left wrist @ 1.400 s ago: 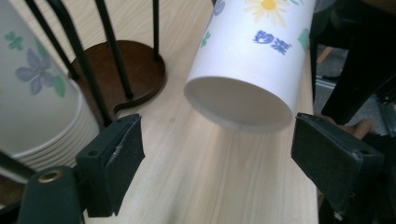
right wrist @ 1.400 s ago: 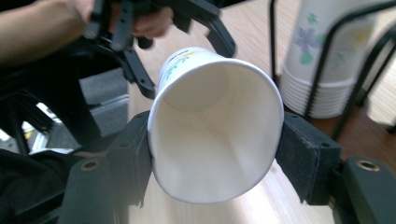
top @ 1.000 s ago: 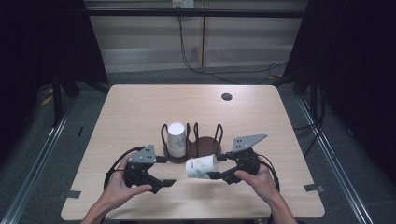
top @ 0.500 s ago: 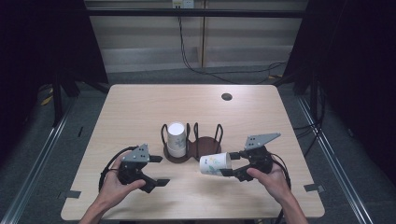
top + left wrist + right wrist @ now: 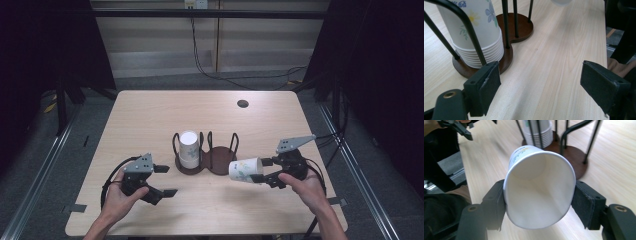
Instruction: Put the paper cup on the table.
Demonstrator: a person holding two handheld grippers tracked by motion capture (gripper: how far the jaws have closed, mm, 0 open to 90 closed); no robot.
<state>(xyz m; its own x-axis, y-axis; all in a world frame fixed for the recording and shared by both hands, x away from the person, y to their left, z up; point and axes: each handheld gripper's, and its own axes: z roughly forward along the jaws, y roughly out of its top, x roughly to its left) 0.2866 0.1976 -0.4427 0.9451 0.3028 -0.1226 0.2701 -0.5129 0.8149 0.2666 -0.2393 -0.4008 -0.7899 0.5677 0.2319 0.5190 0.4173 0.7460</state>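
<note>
A brown-based wire cup rack (image 5: 218,161) stands mid-table. Its left bay holds an upside-down stack of flowered paper cups (image 5: 189,149); the right bay is bare. My right gripper (image 5: 262,172) is shut on a single paper cup (image 5: 246,170) that lies on its side just right of the rack, bottom toward it. In the right gripper view this cup (image 5: 539,187) opens toward the camera, its rim squeezed oval between the pads (image 5: 586,205). My left gripper (image 5: 162,180) stands open left of the rack, nothing between its jaws. The left gripper view has the stack (image 5: 477,32) close ahead.
A small dark round hole (image 5: 243,104) sits in the table (image 5: 150,120) at the back right. Cables trail from both grippers over the front edge. The table's right edge lies close beside the right hand (image 5: 307,187). Bare wood spreads behind the rack.
My right gripper has carried the paper cup to the right, away from the rack front. The left gripper has drawn back a little to the left, still open.
</note>
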